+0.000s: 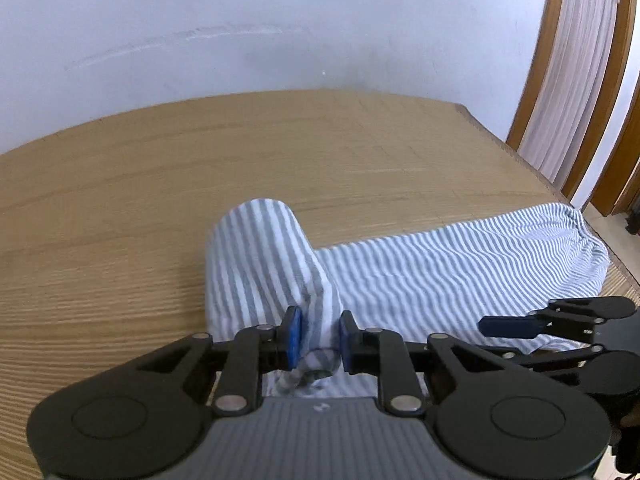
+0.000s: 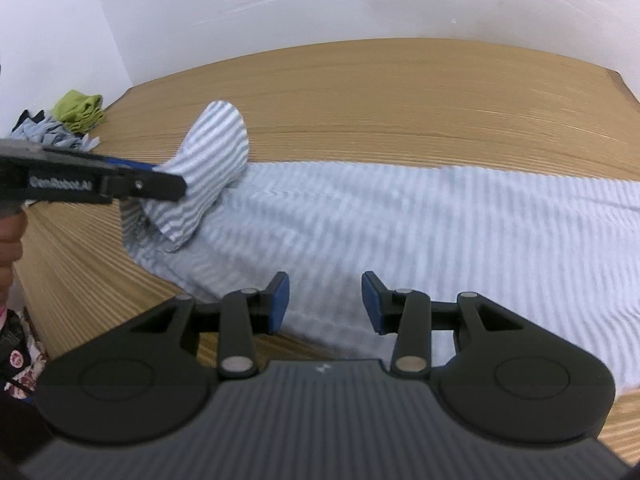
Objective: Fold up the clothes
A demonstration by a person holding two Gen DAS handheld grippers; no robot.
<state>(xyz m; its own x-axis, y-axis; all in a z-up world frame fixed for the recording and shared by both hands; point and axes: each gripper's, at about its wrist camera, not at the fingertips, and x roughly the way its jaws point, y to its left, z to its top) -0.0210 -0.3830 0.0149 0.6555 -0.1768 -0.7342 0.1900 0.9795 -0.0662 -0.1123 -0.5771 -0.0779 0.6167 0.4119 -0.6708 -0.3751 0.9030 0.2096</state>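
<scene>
A blue-and-white striped garment (image 1: 460, 264) lies stretched across the woven mat (image 1: 160, 208). My left gripper (image 1: 319, 338) is shut on a bunched end of it, and that end stands lifted and folded back as a hump (image 1: 256, 256). In the right wrist view the same lifted end (image 2: 212, 168) rises at the left, with the left gripper (image 2: 168, 184) pinching it from the side. The rest of the garment (image 2: 420, 232) lies flat. My right gripper (image 2: 325, 304) hangs over the garment's near edge, open, with nothing between its blue pads (image 2: 280, 300).
A heap of other clothes, green (image 2: 80, 110) and pale blue (image 2: 52, 136), sits at the mat's far left corner. A white wall (image 1: 280, 32) runs behind the mat. A wooden door frame with a curtain (image 1: 576, 80) stands to the right. A hand (image 2: 10, 240) shows at the left edge.
</scene>
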